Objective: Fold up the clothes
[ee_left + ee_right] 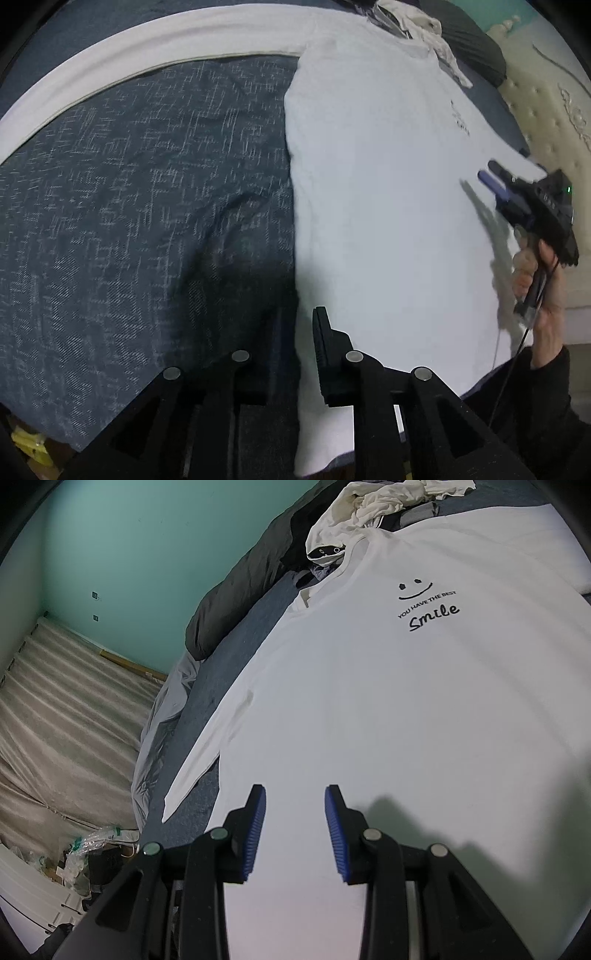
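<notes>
white t-shirt (pixel 388 709) spread flat on a dark blue bedspread (pixel 147 192), a handheld gripper at each side of it.

the right gripper (pixel 295 827) hovers just above the near part of the shirt, its blue-padded jaws spread with nothing between them; the smile print (pixel 430 607) lies farther up the chest. the left gripper (pixel 291 354) points steeply down at the shirt's left edge, where white cloth meets the bedspread; only its right finger (pixel 325 350) shows clearly against the cloth, the other is lost in shadow, so one cannot tell whether it pinches the edge. a crumpled cream garment (pixel 373 502) and a dark pillow (pixel 240 598) lie at the far end of the bed.
</notes>
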A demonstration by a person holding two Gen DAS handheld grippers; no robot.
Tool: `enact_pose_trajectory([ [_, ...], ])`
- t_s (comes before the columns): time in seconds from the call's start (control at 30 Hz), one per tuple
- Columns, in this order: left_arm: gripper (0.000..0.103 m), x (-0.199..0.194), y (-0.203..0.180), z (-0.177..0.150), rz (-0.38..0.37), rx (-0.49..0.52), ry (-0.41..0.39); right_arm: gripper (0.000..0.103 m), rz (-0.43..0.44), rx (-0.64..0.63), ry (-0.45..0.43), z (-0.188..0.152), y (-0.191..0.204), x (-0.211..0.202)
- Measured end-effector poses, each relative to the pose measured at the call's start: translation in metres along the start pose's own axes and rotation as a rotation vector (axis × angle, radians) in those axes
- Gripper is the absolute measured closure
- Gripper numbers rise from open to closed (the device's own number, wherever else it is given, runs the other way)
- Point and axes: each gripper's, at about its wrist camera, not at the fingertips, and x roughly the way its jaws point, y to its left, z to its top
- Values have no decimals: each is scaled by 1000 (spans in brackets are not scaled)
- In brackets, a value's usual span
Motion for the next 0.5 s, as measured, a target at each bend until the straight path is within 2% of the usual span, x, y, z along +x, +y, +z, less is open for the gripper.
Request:
enact_pose_trajectory([
  [0.27,85,12,-4,-14,8,37,42,70,-1,-3,3,-1,1,0],
  [0.3,90,14,-5,-14,15,42,45,70,-1,-2,3,-1,0,0],
  [0.33,101,14,-6,-15,20,46,43,70,-1,-2,3,-1,0,-1],
  [0.5,101,4,-2,-19,38,43,25,70,0,0,-1,-1,0,-2],
])
